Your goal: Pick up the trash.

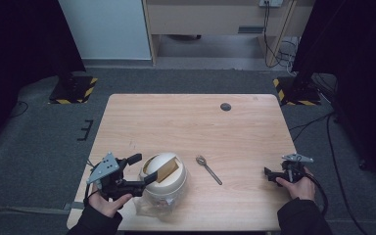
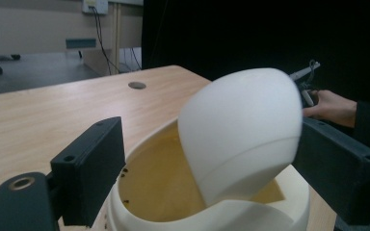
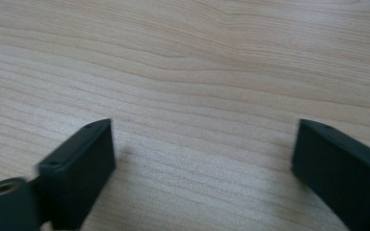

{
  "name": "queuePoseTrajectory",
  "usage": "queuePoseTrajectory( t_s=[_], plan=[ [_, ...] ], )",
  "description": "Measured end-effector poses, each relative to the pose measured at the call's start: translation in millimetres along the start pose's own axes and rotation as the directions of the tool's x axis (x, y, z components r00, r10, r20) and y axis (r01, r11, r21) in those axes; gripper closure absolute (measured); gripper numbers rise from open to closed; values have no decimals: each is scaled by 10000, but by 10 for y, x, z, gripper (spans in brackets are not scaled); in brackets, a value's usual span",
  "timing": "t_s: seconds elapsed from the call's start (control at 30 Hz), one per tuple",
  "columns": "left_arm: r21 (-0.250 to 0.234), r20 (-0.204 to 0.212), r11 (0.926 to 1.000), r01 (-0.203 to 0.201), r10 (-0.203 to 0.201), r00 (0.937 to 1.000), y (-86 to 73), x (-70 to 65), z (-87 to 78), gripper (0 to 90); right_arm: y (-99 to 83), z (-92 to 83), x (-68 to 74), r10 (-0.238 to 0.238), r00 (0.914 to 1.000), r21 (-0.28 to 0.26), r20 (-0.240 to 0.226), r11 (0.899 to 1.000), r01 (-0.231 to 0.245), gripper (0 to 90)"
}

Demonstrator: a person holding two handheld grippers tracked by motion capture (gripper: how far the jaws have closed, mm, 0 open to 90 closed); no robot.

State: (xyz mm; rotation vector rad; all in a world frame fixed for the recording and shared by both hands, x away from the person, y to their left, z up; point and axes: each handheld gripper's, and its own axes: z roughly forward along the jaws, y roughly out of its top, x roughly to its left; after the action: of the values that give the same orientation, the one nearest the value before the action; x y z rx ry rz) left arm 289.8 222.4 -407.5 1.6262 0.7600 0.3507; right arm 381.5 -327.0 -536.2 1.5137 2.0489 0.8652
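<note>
A pale wooden table (image 1: 191,122) is set square before the person, its far half left bare save a small dark round grommet (image 1: 225,106) toward 12 o'clock.

Near the 7 o'clock edge a cream, dome-shaped container (image 1: 169,183) is placed within easy reach of the left hand. Its swing lid (image 2: 241,139) is seen tipped inward and blurred in the left gripper view, so that a yellowish interior is exposed; it is judged to be mid-swing and not at rest. Something clear, perhaps a plastic bag (image 1: 149,208), is seen under the container's near side, though this cannot be made out for certain.

The left gripper (image 1: 138,172) is held at the container's 9 o'clock side, its jaws spread wide with one jaw on either side of the container's top in its own view. No grip is seen; the lid seems to be nudged, not clamped.

At about 4 o'clock the right gripper (image 1: 274,175) is rested low over bare wood, jaws parted and nothing between them, apparently parked out of the way.

A metal spoon (image 1: 208,169) is laid just at 3 o'clock of the container, bowl pointing away from the person, well apart from both grippers and presumably kept ready for scooping.
</note>
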Motion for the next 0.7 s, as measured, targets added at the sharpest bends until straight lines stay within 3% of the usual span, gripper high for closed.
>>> queuePoseTrajectory(
  t_s=[0.07, 0.1, 0.23, 0.3, 0.4, 0.43, 0.53, 0.7],
  plan=[
    [-426, -215, 9991, -26, 17, 9998, 42, 30, -68, 121, 31, -43, -2, 32, 10000, 217, 68, 9998, -33, 254],
    [-673, -401, 9977, -12, -15, 9992, 70, 59, -118, 121, 50, -57, 3, 2, 10000, 349, 30, 9994, -3, 259],
    [-1377, -1055, 9903, 190, -338, 9938, 118, 206, -298, 121, 123, -105, 64, -280, 9996, -86, -56, 9996, 279, 297],
    [-1456, -1397, 9890, 246, -452, 9892, 106, 289, -357, 120, 160, -128, 111, -382, 9991, -279, -200, 9989, 377, 298],
    [-1336, -1981, 9904, 361, -624, 9782, 47, 421, -417, 120, 213, -150, 192, -542, 9972, -492, -511, 9975, 517, 284],
    [-1184, -2305, 9921, 407, -673, 9707, 2, 487, -432, 120, 224, -156, 213, -624, 9964, -570, -574, 9966, 591, 281],
    [-817, -2776, 9957, 436, -647, 9585, -84, 591, -439, 120, 290, -192, 302, -904, 9921, -1022, -869, 9914, 814, 278],
    [313, -3693, 9975, 627, -467, 9281, -331, 806, -403, 131, 420, -263, 504, -1474, 9813, -1640, -1236, 9783, 1263, 299]
  ],
)
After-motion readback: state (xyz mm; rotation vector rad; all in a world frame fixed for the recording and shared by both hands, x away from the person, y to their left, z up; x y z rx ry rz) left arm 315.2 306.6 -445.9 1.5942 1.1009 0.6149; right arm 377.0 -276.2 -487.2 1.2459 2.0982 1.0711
